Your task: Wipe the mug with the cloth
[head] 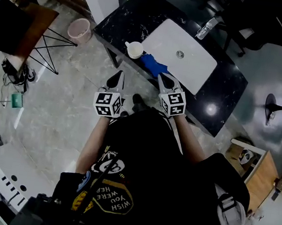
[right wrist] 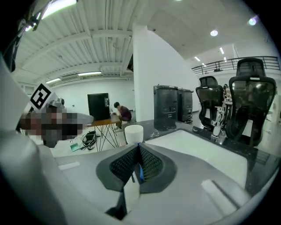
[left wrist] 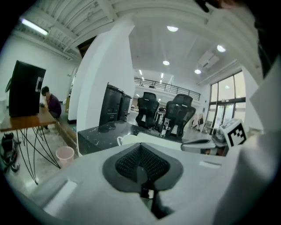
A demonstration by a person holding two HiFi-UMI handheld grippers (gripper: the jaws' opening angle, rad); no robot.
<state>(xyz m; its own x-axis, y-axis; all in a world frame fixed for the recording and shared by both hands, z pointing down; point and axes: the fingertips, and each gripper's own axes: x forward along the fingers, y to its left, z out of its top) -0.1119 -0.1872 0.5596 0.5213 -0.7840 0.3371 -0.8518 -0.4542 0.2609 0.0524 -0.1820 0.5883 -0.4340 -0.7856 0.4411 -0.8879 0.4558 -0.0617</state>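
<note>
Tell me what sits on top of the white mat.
A small round object lies near the white mat's middle. The blue cloth lies at its near edge; whether it overlaps is unclear, and anything beneath it is hidden.

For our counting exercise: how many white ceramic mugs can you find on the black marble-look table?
1. The white mug stands near the black table's left corner, beside the crumpled blue cloth. No other shows.
</note>
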